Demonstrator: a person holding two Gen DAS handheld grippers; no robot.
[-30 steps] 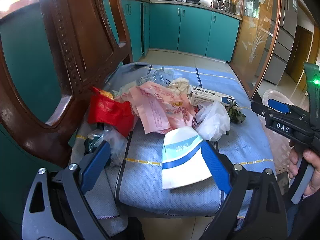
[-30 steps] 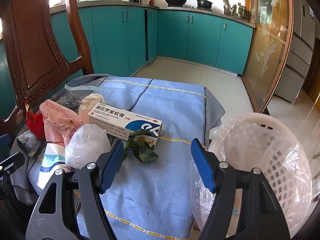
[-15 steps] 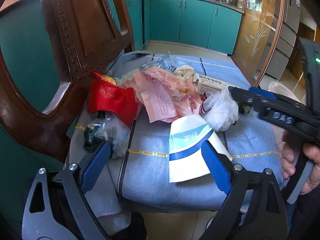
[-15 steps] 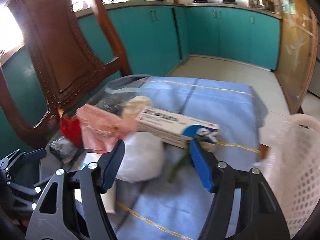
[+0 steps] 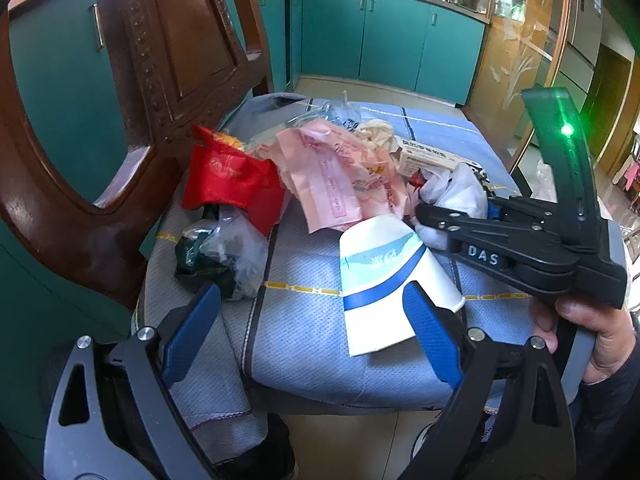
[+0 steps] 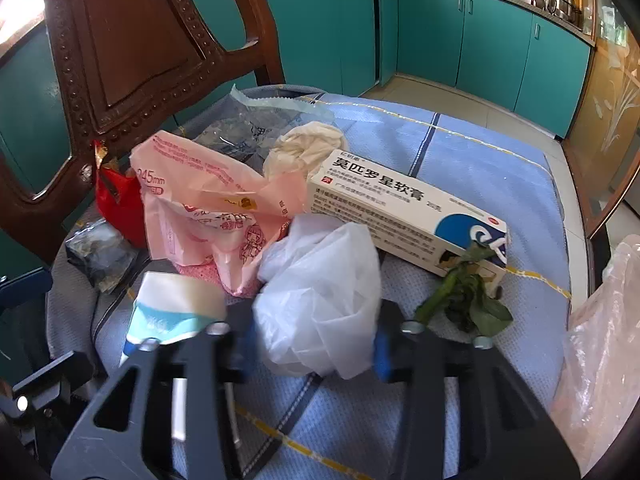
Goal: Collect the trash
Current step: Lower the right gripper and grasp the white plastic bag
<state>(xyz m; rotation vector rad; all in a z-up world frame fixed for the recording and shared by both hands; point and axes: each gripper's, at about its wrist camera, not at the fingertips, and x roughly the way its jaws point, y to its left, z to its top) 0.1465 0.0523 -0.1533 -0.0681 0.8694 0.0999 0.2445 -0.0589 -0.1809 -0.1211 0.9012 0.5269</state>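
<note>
Trash lies heaped on a blue chair cushion. My right gripper is closing its jaws on a crumpled white plastic bag, and both blue pads touch the bag's sides. From the left wrist view the same gripper reaches in from the right to that bag. My left gripper hangs open over the cushion's front edge. A flattened white and blue paper cup lies by its right finger, untouched. Behind are a pink wrapper, a red packet and a white ointment box.
A wilted green leaf lies beside the box. A dark clear bag sits at the cushion's left. The carved wooden chair back rises on the left. A clear bin liner shows at the right edge. Teal cabinets stand behind.
My right gripper has swung left and down, away from the lined basket, onto the white plastic bag, and its jaws have narrowed around it. The left gripper has hardly moved.
</note>
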